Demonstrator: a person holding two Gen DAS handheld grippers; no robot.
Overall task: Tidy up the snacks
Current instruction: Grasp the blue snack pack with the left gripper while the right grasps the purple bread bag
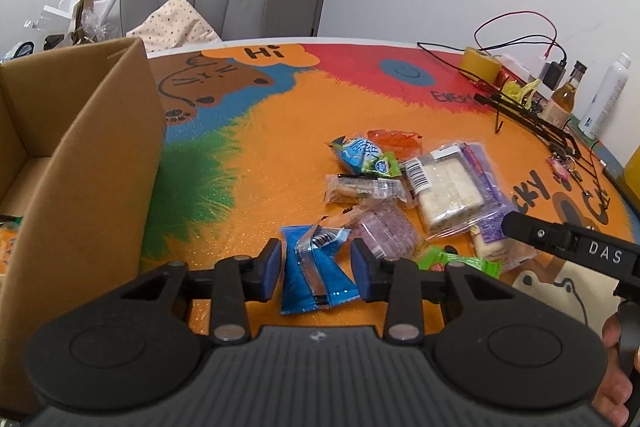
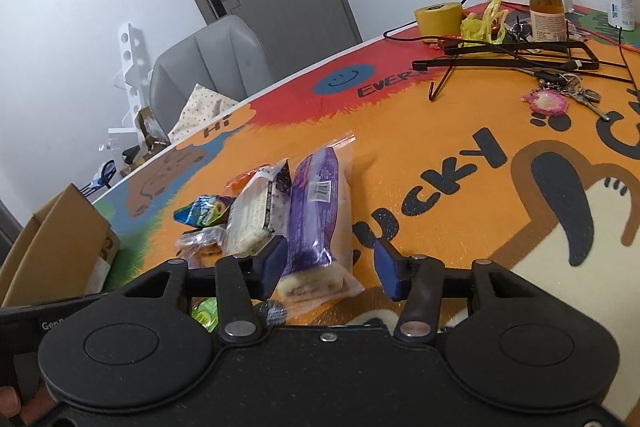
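Leftmost stands the box, its wall just beside the left gripper, whose jaws flank a blue packet on the mat; whether the pads press it cannot be told. Right of the packet lies the snack pile. Further right, the right gripper has its left pad touching a purple roll, the right pad clear of it.

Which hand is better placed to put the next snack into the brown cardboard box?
Left. The left gripper already straddles the crinkled blue foil packet, and the brown cardboard box stands right beside it. The right gripper is farther from the box.
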